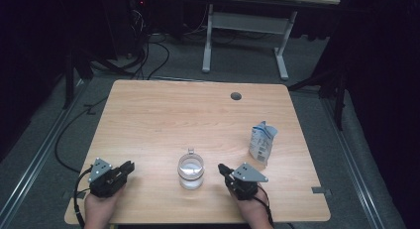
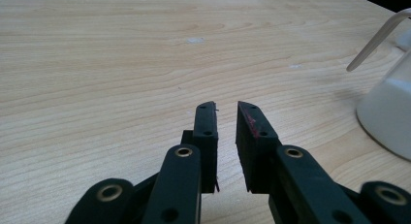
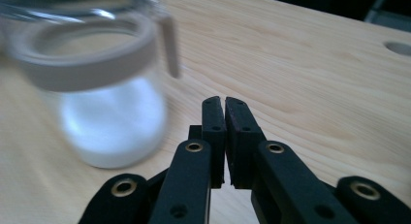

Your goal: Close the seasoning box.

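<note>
Glass jar (image 1: pixel 190 170) of white powder stands untouched on the desk (image 1: pixel 163 120). Left tongs (image 1: pixel 128 168) sit beside it, slightly apart and empty; right tongs (image 1: pixel 223 169) nearly closed, empty. The work looks barely started.

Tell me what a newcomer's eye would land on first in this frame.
Probably the glass jar of white powder, standing near the front edge of the wooden table, midway between the left tongs and the right tongs. Next, the crumpled white-and-blue pouch upright to the jar's right.

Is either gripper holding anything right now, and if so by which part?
Nothing is held. The left gripper and right gripper are both empty beside the jar.
</note>
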Demonstrator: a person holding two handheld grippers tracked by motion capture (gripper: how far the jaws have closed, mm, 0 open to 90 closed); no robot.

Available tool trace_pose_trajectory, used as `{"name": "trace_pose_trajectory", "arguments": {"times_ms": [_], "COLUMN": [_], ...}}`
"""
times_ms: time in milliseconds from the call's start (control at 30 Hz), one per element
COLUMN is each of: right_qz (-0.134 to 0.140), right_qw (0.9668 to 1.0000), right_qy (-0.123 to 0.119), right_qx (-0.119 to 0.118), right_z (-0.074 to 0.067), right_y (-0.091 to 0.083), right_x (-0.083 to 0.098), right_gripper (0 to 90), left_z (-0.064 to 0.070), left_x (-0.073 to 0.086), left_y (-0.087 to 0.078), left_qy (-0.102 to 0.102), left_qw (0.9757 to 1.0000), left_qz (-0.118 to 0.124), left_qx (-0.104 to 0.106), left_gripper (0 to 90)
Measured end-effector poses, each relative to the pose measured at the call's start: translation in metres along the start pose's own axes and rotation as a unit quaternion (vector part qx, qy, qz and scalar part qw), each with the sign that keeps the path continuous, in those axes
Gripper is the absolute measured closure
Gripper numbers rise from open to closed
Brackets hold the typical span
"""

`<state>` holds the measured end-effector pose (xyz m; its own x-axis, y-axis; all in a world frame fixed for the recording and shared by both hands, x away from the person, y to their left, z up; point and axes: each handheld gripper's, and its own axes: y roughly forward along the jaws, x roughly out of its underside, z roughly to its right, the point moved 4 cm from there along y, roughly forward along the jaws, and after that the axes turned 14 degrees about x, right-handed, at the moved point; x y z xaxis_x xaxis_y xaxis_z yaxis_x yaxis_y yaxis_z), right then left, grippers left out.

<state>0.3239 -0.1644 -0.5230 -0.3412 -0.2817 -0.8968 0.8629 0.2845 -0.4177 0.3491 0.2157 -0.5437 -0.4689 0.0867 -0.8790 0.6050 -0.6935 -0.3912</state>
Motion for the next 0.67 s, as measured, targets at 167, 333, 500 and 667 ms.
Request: {"name": "trace_pose_trajectory", "arguments": {"times_ms": [167,333,500,667], "right_qz": [-0.023,-0.027,-0.029,-0.034], "right_qw": [0.9984,0.9933,0.9915,0.9924], "right_qy": [0.03,0.06,0.072,0.064], "right_qx": [0.043,0.095,0.104,0.1], "right_z": [0.042,0.085,0.093,0.089], "right_y": [-0.004,-0.026,-0.03,-0.028], "right_x": [0.019,0.037,0.041,0.043], "right_gripper": [83.0,81.3,81.1,80.8], "left_z": [0.002,0.007,0.011,0.011], "left_x": [-0.004,-0.005,-0.004,-0.006], "left_y": [0.007,0.016,0.02,0.022], "left_qy": [0.005,0.017,0.021,0.024], "left_qw": [1.0,0.9998,0.9996,0.9995], "left_qz": [-0.002,-0.011,-0.016,-0.017], "left_qx": [0.004,0.008,0.011,0.011], "left_gripper": [75.9,73.5,73.3,73.3]}}
